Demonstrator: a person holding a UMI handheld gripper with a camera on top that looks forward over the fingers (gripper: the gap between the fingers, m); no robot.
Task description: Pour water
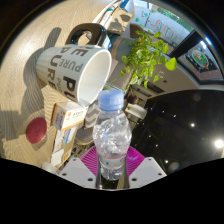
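Observation:
A clear plastic water bottle point(111, 132) with a pale blue cap stands between my gripper's point(111, 162) two fingers, and both magenta pads point(92, 158) press on its sides. The bottle is upright, held above the table. Beyond it to the left a white mug point(78, 70) with dark lettering and a dark handle shows tilted, its open mouth facing me. The bottle's base is hidden behind the gripper body.
A small orange-and-white carton point(66, 125) stands just left of the bottle, with a pink round thing point(37, 130) further left. A green leafy plant point(148, 55) rises behind the bottle. A dark glossy surface point(185, 120) lies to the right.

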